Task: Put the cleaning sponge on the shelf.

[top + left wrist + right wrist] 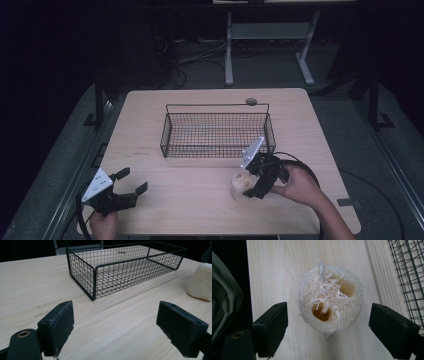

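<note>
Right hand-held gripper (252,182): jaws spread wide, pointing down over the loofah, one jaw on each side of it and neither one touching as far as I can see. Nothing pinched.
Loofah piece (330,305): pale, fibrous round chunk standing on end on the worktop, two hollow holes facing up. Sits right between the right hand-held gripper's jaws in the right gripper view.
Left hand-held gripper (127,186): also spread open, holding nothing, low over the near left part of the worktop. Well apart from the loofah, which shows off to its far right in the left gripper view.
Wire basket (217,132): black mesh, rectangular, just beyond the right hand-held gripper and farther ahead of the left one. Looks like bare wood showing through the bottom.
Worktop (190,200): light wood grain, some faint marks ahead of the left hand-held gripper's left jaw.
Small round disc (251,101): grey, past the basket's far rim, can't tell what it is.
</note>
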{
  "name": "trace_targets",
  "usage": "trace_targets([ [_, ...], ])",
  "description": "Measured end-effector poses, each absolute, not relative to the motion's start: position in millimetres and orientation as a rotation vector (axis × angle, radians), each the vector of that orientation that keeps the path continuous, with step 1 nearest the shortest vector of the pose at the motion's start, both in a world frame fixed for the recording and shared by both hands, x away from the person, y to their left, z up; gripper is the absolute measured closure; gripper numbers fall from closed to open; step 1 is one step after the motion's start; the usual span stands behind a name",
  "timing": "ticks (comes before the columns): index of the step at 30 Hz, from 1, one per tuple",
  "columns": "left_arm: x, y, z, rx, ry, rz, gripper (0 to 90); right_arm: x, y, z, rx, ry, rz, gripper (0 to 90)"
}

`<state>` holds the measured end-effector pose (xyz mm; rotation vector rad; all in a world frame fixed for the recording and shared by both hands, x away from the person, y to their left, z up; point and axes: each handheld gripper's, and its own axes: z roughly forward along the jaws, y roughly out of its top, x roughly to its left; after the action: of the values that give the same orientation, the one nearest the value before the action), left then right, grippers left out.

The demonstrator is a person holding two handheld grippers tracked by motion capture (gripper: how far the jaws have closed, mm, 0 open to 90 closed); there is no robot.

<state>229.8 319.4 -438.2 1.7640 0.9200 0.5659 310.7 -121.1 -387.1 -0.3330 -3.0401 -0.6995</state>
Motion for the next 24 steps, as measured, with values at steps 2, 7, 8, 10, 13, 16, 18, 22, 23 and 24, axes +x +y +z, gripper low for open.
trace_targets([
  [2, 230, 319, -438, 1.763, 0.919, 0.566, 13.8, 313, -118, -389, -0.321, -3.040, -0.693, 15.2],
  [7, 230, 319, -438, 1.764, 0.919, 0.564, 13.8, 316, -111, -392, -0.305, -3.040, -0.661, 15.6],
  [8, 230, 319, -438, 1.764, 0.919, 0.564, 13.9, 316, -111, -392, -0.305, -3.040, -0.661, 15.6],
  [10, 230, 319, -438, 1.764, 0.920, 0.565, 13.8, 316, -109, -393, -0.308, -3.036, -0.661, 16.9],
  [13, 230, 320, -438, 1.765, 0.919, 0.567, 13.9, 318, -109, -394, -0.305, -3.020, -0.655, 21.4],
  [16, 230, 320, -438, 1.760, 0.921, 0.566, 13.9, 320, -109, -395, -0.318, -3.011, -0.648, 22.4],
  [18, 230, 320, -438, 1.759, 0.921, 0.566, 13.8, 320, -109, -395, -0.313, -3.000, -0.655, 26.0],
  [22, 230, 320, -438, 1.758, 0.921, 0.564, 13.9, 320, -109, -395, -0.313, -3.003, -0.652, 28.0],
  [23, 230, 320, -438, 1.758, 0.922, 0.566, 13.8, 320, -109, -395, -0.310, -3.004, -0.655, 28.1],
  [24, 230, 320, -438, 1.758, 0.922, 0.566, 13.8, 320, -110, -395, -0.313, -3.003, -0.655, 28.4],
])
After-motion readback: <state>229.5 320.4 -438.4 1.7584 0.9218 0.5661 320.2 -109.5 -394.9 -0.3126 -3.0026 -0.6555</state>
